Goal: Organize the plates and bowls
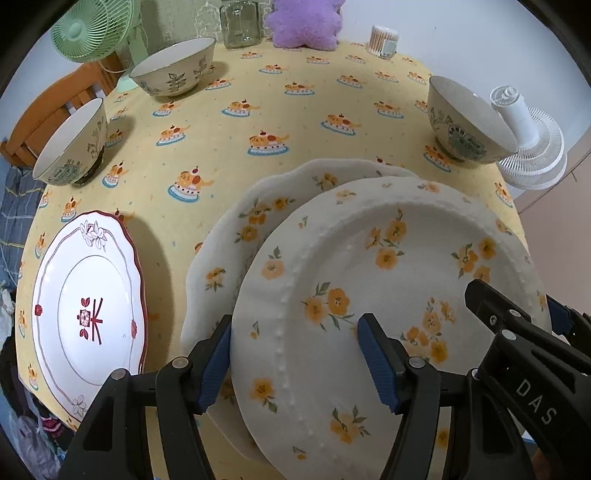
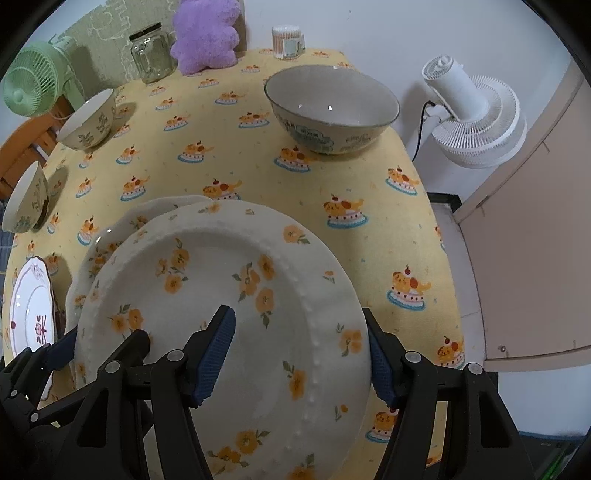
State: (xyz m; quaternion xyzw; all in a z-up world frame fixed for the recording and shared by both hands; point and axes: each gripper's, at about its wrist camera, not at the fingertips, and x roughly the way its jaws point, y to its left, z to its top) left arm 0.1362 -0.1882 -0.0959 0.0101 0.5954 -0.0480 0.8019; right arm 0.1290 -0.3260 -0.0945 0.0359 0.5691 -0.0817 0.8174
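Observation:
A white plate with orange flowers and a beaded rim (image 1: 388,295) (image 2: 221,314) lies partly over a second flowered plate with a wavy edge (image 1: 236,236) (image 2: 110,243). My left gripper (image 1: 299,358) is wide open, straddling the top plate's left rim. My right gripper (image 2: 299,362) is wide open, straddling its right rim, and shows in the left wrist view (image 1: 517,321). A red-edged plate (image 1: 88,314) (image 2: 29,314) lies at the left. Three bowls stand on the table: two at the left (image 1: 70,147) (image 1: 173,70), one at the far right (image 1: 469,122) (image 2: 332,110).
The table has a yellow cloth (image 1: 258,122) (image 2: 369,229). At the back stand a green fan (image 1: 92,29), a glass jar (image 1: 240,22), a purple plush (image 1: 303,22) and a cotton swab box (image 1: 384,40). A white fan (image 2: 476,118) stands off the right edge.

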